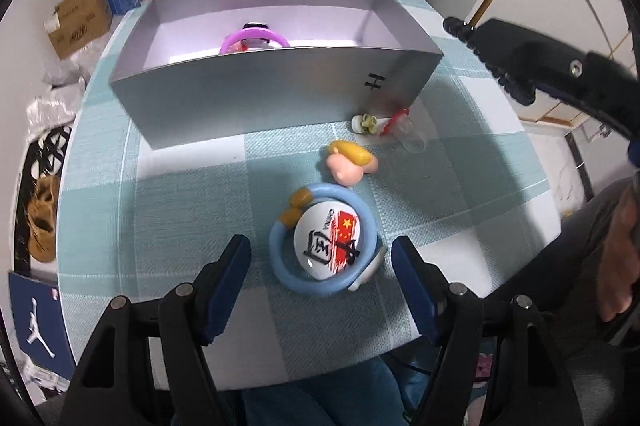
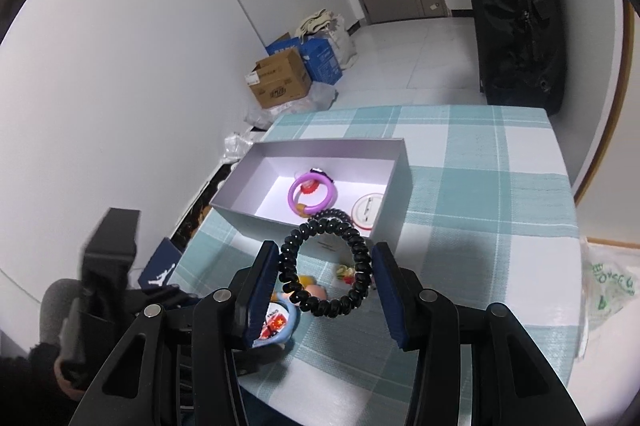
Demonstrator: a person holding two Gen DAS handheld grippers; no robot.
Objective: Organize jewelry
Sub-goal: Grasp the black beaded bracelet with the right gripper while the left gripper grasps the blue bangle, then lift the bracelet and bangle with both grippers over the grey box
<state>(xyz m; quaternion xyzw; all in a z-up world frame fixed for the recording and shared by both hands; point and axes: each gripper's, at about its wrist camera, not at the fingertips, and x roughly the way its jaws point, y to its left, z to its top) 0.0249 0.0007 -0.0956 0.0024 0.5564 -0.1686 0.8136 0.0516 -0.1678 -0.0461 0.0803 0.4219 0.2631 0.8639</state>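
My left gripper (image 1: 320,242) hangs open over the checked cloth. Between its fingers, untouched, lie a blue ring (image 1: 280,266) and a round white badge with a red flag (image 1: 326,240). Past them lie a pink and yellow figure (image 1: 352,162) and small charms (image 1: 366,122) against the grey box (image 1: 256,98). My right gripper (image 2: 326,258) is shut on a black coil hair tie (image 2: 328,308), held in the air just short of the box (image 2: 320,150). Inside the box are a purple ring (image 2: 312,194) and a white, red-rimmed badge (image 2: 368,212).
The table's near edge runs just under both grippers. On the floor to the left are cardboard boxes (image 2: 280,78) and a blue shoe box (image 1: 36,318). A black bag (image 2: 516,6) stands behind the table. A plastic bag (image 2: 612,290) lies at the right edge.
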